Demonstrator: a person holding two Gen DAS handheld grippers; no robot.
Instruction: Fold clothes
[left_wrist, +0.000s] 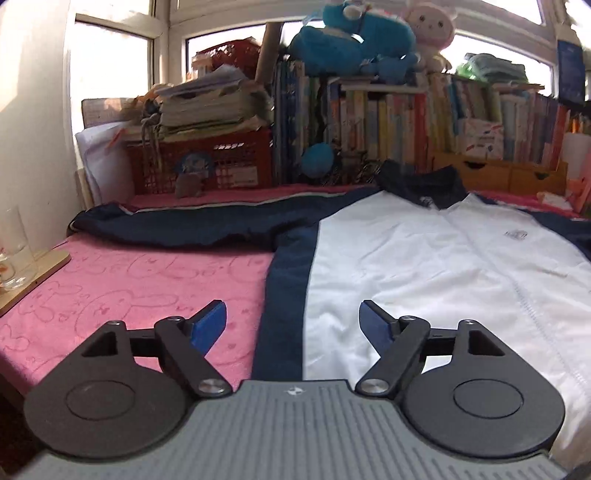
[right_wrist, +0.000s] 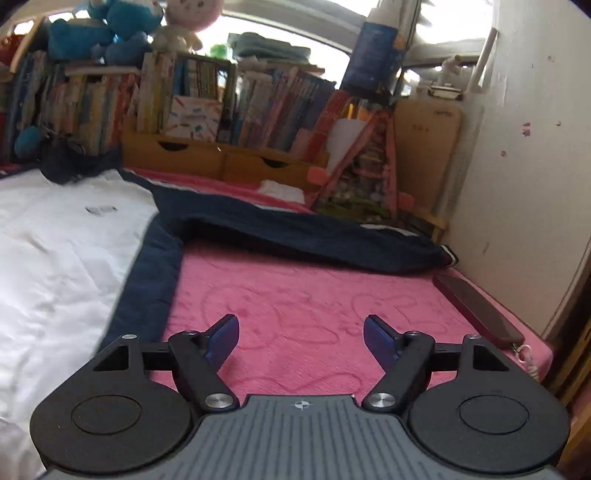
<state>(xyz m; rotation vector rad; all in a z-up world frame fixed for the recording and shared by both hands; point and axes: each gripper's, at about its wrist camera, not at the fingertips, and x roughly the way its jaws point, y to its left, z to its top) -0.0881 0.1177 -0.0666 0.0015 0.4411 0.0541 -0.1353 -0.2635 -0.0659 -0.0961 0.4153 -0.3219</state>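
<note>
Sunlit windows back a packed bookshelf (left_wrist: 424, 110) topped with plush toys, and below it a pink bunny-print blanket (left_wrist: 129, 288) covers the worktop where the clothing lies.

From the left wrist camera, a navy-and-white jacket (left_wrist: 424, 266) is spread flat, front up, collar toward the books and hem toward the camera. Its left sleeve (left_wrist: 184, 225) stretches out sideways across the blanket, with the cuff near the wall. The left hand-held gripper (left_wrist: 293, 325) hangs with its blue pads spread wide and nothing between them; the navy side panel of the jacket runs right through the gap beneath, so this edge of the garment lies directly ahead and below. A drinking glass (left_wrist: 14, 254) stands on a wooden board at the far left, well apart from the cloth.

From the right wrist camera, the same jacket (right_wrist: 55, 258) fills the left of the view, its navy edge running away from the camera. The right sleeve (right_wrist: 314, 232) lies out sideways toward the wall, ending just short of a dark red phone (right_wrist: 476, 306). The right hand-held gripper (right_wrist: 300, 339) is likewise spread and empty, but it is over bare blanket, with the jacket's side edge off to its left.

My reading: the left hand is the better placed for a first grasp on the body's edge, while the right must shift inward or reach forward to its sleeve.
</note>
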